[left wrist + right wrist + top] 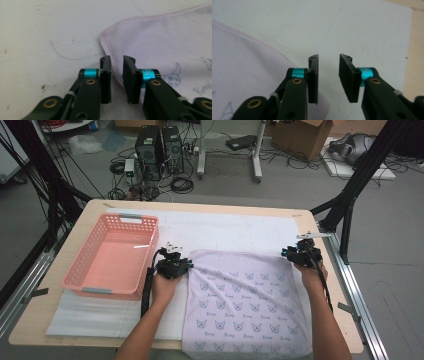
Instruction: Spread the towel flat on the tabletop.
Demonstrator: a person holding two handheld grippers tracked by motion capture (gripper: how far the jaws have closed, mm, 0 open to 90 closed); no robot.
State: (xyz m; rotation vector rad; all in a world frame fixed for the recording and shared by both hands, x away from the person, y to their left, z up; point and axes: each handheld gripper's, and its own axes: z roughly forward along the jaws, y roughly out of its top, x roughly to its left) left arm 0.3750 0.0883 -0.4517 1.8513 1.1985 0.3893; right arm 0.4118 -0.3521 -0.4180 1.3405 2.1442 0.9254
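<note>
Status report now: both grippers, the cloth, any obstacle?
Left gripper open at cloth corner. Right gripper open, beside far edge. Cloth flat. Pink basket clear left.

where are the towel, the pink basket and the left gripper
towel (245,300), high view, middle of the printed cloth
pink basket (80,270), high view, its left wall
left gripper (116,75), left gripper view, gap between its jaw tips

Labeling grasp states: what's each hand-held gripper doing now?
Left hand-held gripper: open, jaws astride the cloth edge, not pinching.
Right hand-held gripper: open, holding nothing, beside the cloth corner.
</note>
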